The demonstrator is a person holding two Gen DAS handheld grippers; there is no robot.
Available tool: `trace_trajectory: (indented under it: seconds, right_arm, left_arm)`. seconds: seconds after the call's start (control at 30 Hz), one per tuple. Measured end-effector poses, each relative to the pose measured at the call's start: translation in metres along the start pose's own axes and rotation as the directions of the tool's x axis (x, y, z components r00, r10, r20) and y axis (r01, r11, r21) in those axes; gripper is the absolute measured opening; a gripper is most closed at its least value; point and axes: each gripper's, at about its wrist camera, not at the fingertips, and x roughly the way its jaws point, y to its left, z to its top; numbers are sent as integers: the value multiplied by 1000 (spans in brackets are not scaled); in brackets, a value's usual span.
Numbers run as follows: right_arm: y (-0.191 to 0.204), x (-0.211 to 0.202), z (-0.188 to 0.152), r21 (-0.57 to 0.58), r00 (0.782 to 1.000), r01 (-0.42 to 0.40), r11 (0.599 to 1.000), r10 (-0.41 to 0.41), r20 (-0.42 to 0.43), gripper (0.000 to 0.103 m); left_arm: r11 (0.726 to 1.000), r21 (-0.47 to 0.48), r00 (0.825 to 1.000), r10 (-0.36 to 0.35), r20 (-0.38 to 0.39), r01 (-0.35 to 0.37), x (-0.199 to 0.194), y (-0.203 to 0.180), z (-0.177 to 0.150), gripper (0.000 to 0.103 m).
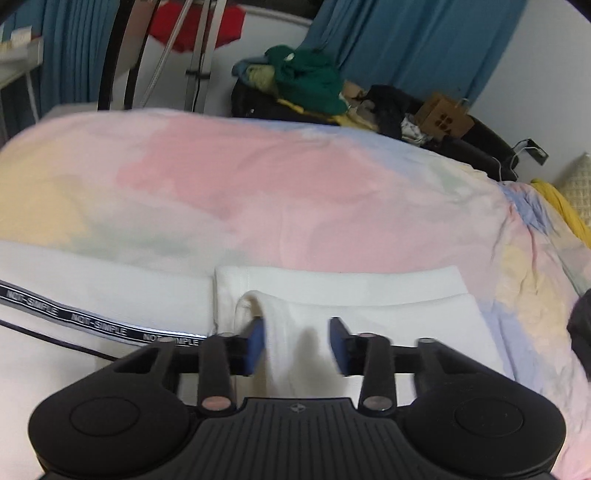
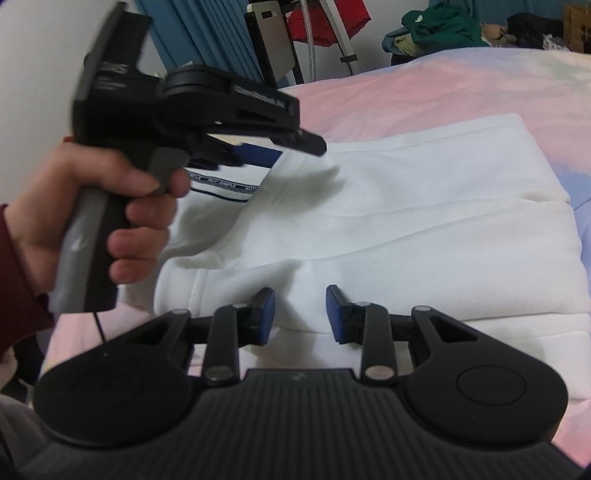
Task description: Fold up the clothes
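Observation:
A white garment (image 1: pixel 369 314) with a black "NOT-SIMPLE" printed band (image 1: pixel 99 325) lies partly folded on the pastel bed cover (image 1: pixel 258 177). My left gripper (image 1: pixel 297 341) is open, its blue pads on either side of a raised fold of the white cloth. In the right wrist view the same white garment (image 2: pixel 406 221) lies spread out. My right gripper (image 2: pixel 299 314) is open just above its near edge. The left gripper (image 2: pixel 258 147) shows there too, held by a hand above the garment's far left part.
A pile of clothes with a green garment (image 1: pixel 306 81) and a cardboard box (image 1: pixel 443 118) sits beyond the bed. Blue curtains (image 1: pixel 424 40) hang behind. A metal stand (image 1: pixel 199 55) and a red item (image 1: pixel 195 29) stand at the back left.

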Motion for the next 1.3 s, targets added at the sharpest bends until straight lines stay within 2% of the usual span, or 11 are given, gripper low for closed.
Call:
trace_trajectory:
  seconds: [0.07, 0.3, 0.4, 0.5, 0.7, 0.93, 1.0, 1.1, 1.13, 1.2, 1.3]
  right_arm:
    - [0, -2, 0, 4, 1000, -5, 1000, 5, 9, 33]
    - [2, -16, 3, 4, 994, -17, 1000, 16, 106, 35]
    - [3, -27, 6, 7, 985, -4, 1000, 2, 174, 35]
    - [-4, -30, 7, 40, 982, 9, 999, -17, 189, 35]
    - [-16, -8, 5, 56, 993, 67, 996, -72, 96, 34]
    - [-23, -1, 3, 84, 995, 58, 995, -65, 80, 34]
    - [-26, -2, 3, 94, 995, 53, 994, -61, 84, 34]
    - [-27, -2, 3, 104, 995, 48, 993, -57, 84, 34]
    - [-27, -3, 4, 100, 995, 50, 994, -59, 83, 34]
    - [-25, -5, 5, 87, 994, 57, 995, -64, 85, 34]
    - [-24, -6, 6, 81, 993, 64, 995, -71, 91, 34]
  left_arm:
    - [1000, -5, 1000, 13, 9, -13, 2, 1, 5, 5]
    - [1000, -14, 990, 22, 138, -21, -17, -1, 38, 4]
    - [998, 5, 990, 57, 129, -58, -6, 1, 41, 4]
    - [995, 26, 994, 95, 59, -97, 23, 8, 31, 5]
    - [997, -8, 996, 81, 31, -81, 43, 24, 13, 7]
    - [996, -39, 992, 87, 86, -84, 21, 25, 2, 22]
    - [994, -29, 988, 109, 108, -107, 3, 24, -6, 35]
    - [992, -88, 986, 103, 130, -92, -35, 35, -28, 49]
    - [989, -113, 986, 111, 127, -96, -47, 41, -37, 50]
    - [981, -161, 984, 130, 121, -110, -71, 54, -54, 60]
    - [959, -211, 971, 215, 104, -190, -104, 75, -80, 70]
